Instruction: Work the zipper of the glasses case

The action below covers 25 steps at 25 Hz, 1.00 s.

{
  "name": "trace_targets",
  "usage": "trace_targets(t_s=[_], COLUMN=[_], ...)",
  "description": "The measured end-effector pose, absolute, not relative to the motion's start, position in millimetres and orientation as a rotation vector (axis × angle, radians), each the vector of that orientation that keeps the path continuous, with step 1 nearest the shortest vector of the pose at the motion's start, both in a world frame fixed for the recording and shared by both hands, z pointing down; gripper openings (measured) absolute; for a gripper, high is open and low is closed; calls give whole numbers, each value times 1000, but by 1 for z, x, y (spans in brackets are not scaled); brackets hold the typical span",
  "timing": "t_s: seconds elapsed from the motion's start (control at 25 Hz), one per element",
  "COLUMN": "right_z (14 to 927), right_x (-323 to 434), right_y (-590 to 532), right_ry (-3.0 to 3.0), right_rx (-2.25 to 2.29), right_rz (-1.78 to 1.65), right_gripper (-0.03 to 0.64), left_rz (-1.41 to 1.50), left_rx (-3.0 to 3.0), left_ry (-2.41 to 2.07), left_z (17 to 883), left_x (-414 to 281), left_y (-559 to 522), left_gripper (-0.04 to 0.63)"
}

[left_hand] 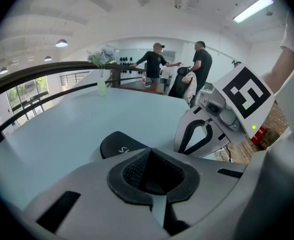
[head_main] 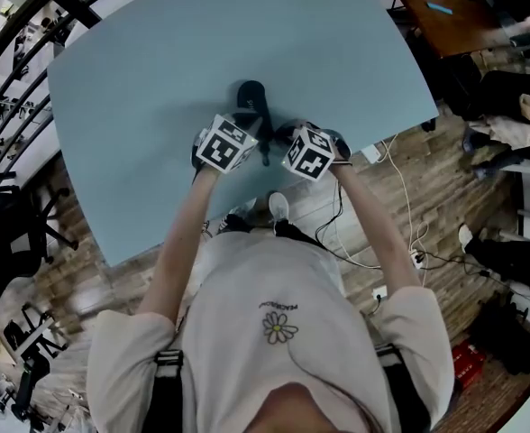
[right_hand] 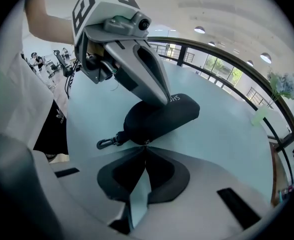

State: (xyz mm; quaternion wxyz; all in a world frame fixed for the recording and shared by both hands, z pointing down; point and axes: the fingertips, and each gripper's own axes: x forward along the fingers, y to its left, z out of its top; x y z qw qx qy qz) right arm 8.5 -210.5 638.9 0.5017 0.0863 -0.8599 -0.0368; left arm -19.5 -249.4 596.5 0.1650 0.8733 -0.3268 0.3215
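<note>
The glasses case (right_hand: 159, 116) is showing as a black, fabric-covered oblong shell with rounded ends, lying flat on the light blue table (head_main: 157, 61). Pale lettering (right_hand: 174, 98) is running along its upper side, only partly readable where the other tool is covering it. A black snap clip (right_hand: 106, 143) is sticking out from its nearer end. The case is lying directly ahead of the right gripper (right_hand: 145, 148), touching its tips. Its long axis is slanting from the clip end, just left of those tips, away and to the right toward the far rounded end. In the head view that same axis is running from between the two grippers away from the person, leaning slightly left. The right gripper is clenching with its jaws together at the case's lower seam, pinching the small metal zipper pull (right_hand: 146, 142) there. The left gripper (left_hand: 150, 152) is also clenching, jaws fully together with nothing visible between the pads. It is angling down so that its tips are pressing on the top of the case near the middle. From that gripper, the far end of the case is poking out just beyond and to the left of its tips.
</note>
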Motion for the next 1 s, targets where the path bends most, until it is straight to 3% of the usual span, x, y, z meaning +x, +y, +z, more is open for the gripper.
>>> trace_targets(t_s=[0.56, 1.0], right_z=[638, 641], right_x=[-16, 103], right_y=[-174, -222], right_ry=[-2028, -1740], right_rx=[215, 403], right_rz=[-96, -323], right_gripper=[8, 8], left_rz=[1047, 1252], left_rx=[2555, 2746], left_ry=[-893, -781], left_z=[596, 576], left_x=[-19, 22], left_y=[-247, -254], left_gripper=[17, 17])
